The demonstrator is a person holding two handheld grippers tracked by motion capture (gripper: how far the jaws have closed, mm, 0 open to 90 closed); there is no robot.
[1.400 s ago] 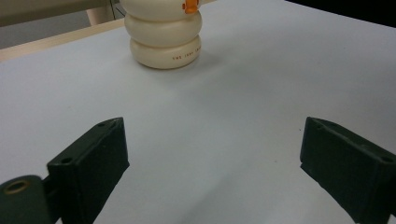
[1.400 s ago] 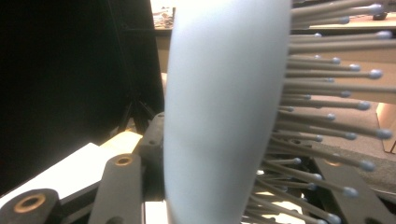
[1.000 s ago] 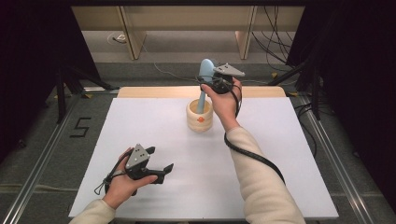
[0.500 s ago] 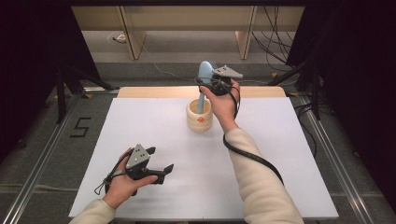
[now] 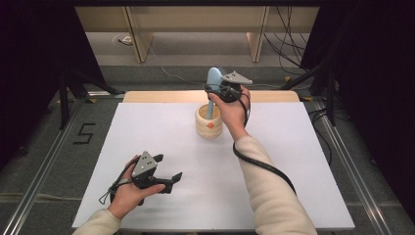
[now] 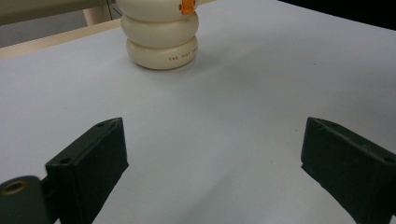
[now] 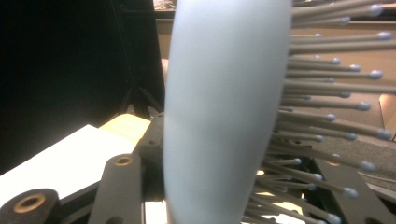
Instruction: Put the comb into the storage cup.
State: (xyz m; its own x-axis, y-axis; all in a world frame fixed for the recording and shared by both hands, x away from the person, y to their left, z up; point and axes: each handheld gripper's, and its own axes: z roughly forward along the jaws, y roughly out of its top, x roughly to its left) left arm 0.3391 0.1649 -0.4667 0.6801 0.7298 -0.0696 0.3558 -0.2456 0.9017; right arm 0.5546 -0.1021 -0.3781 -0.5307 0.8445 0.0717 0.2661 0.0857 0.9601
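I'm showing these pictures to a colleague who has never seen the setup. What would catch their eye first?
Probably the pale blue hairbrush standing handle-down in the cream ribbed holder at the far middle of the white table, its head clamped by the right gripper. Next, the left gripper near the front edge, jaws open with nothing between them.

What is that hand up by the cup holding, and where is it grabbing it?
The right gripper holds a light blue hairbrush by its bristled head; the handle points down into the cream cup.
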